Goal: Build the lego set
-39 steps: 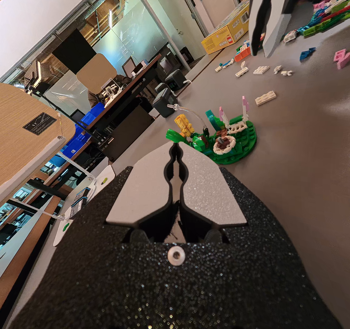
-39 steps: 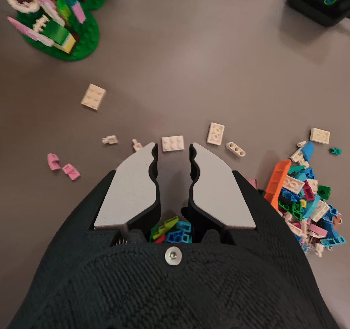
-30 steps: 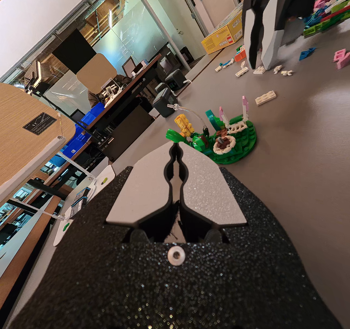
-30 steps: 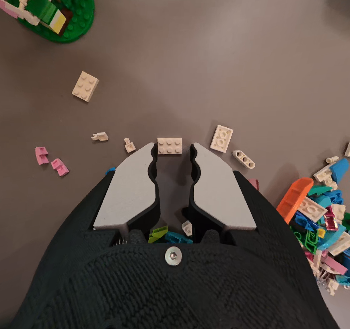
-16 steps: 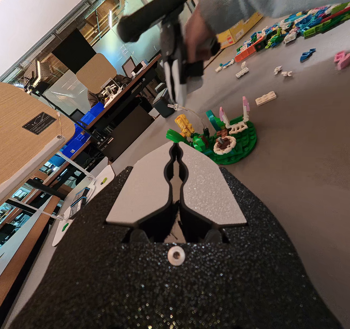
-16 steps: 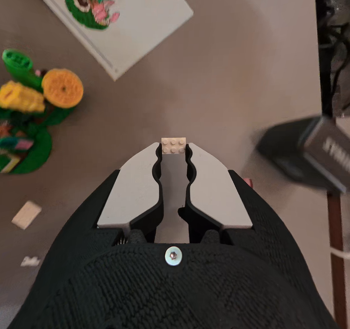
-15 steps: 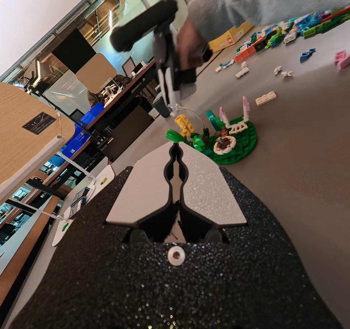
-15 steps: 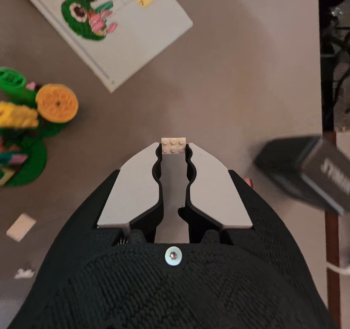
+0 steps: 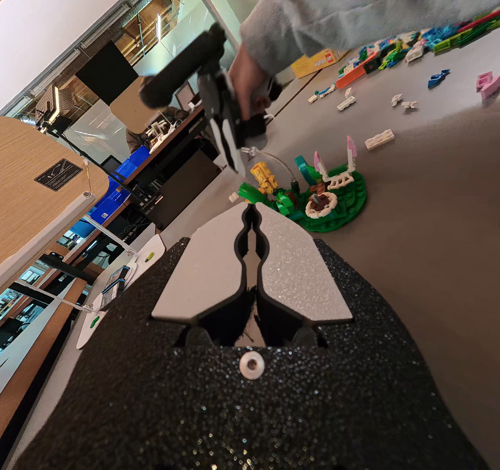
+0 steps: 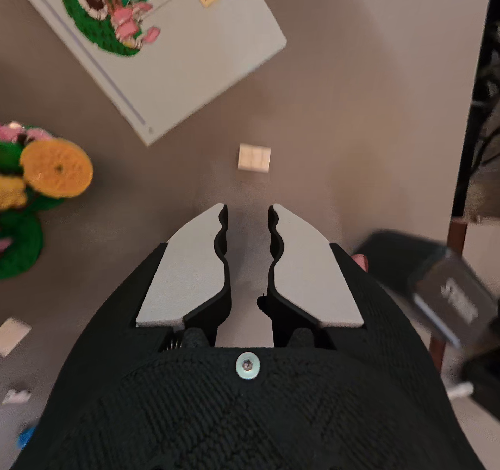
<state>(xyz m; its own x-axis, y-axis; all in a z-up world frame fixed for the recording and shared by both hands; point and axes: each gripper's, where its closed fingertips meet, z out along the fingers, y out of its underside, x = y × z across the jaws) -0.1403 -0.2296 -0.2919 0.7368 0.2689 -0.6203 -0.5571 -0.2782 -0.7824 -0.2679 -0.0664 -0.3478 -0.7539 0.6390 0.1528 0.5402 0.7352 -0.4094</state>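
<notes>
My right gripper (image 10: 248,208) is open and empty, pointing down at the grey table (image 10: 351,105). A cream plate (image 10: 254,157), blurred, is just beyond its fingertips and free of the jaws. In the left wrist view the plate (image 9: 233,197) shows as a small white piece beside the green lego build (image 9: 338,208). The right gripper (image 9: 236,166) hangs just above it in a person's hand. The build (image 10: 19,240) carries an orange round piece (image 10: 56,171). My left gripper (image 9: 251,208) is shut and empty, low over the table, tips close to the build.
An instruction booklet (image 10: 176,64) lies beyond the plate. A black device (image 10: 433,281) stands near the table's right edge (image 10: 457,227). A pile of loose bricks (image 9: 392,51), a yellow box (image 9: 316,62) and scattered cream pieces (image 9: 378,139) lie at the far side. Left tips to right tips: about 20 cm. The left gripper is farther from the cream plate (image 10: 254,157), some 25 cm, than the right, some 4 cm.
My right gripper closed on the cream plate among the loose pieces and carried it over beside the green build. It has now opened and let the plate go. My left gripper has not moved.
</notes>
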